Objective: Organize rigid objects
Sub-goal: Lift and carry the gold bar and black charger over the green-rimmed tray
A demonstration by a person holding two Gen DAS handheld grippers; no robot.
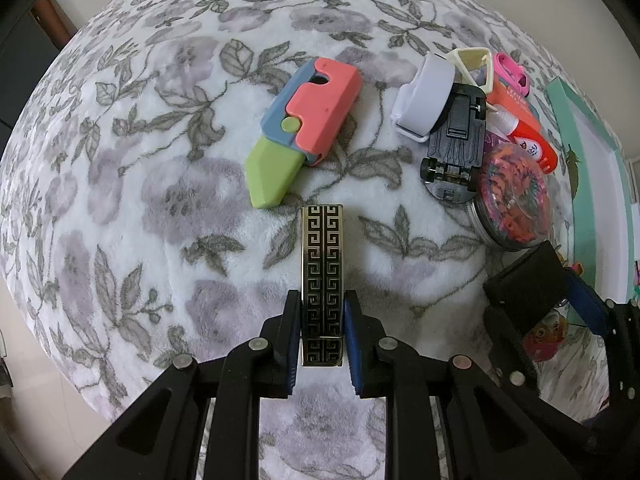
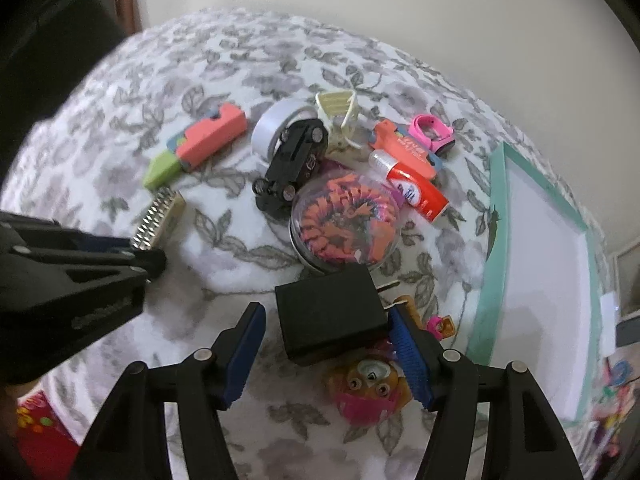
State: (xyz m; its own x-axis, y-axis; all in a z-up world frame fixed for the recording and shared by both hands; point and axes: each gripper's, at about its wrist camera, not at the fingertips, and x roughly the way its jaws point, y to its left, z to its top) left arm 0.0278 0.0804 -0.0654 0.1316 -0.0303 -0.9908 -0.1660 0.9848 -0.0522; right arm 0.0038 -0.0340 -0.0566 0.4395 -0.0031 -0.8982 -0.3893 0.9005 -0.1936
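A: Left gripper [image 1: 322, 320]: pads clamped on the gold-and-black patterned bar [image 1: 322, 276]. Bar runs straight out along the fingers, pointing away from the wrist; its tip sits just short of the green blade of the toy knife [image 1: 298, 128]. Floral blanket [image 1: 160, 200] below it.

B: Right gripper [image 2: 326, 340]?

A: Jaws apart. Black charger block [image 2: 332, 314] lies between them. Right pad looks to be against the block's right edge; left pad stands clear, with blanket showing in the gap. So not gripped. Contact on the right is hard to call, as that side is blurred.

B: Which way does the block lie?

A: Its long side crosses the jaws and its prongs stick out to the right, just past the right pad. It sits right of centre in the opening.

B: And the rest?

A: The pile is just far of the block: round tin of coloured bands [image 2: 346, 220] nearest, then the black toy car [image 2: 292, 164], the tape roll [image 2: 276, 126] and the red tube [image 2: 416, 184]. The teal-rimmed tray [image 2: 496, 216] lies to the right, white inside and bare as far as it shows.

B: Judgement?

A: Right hand is the nearer to the tray. To hold the block it would need to shift right to centre it, then close across its width.
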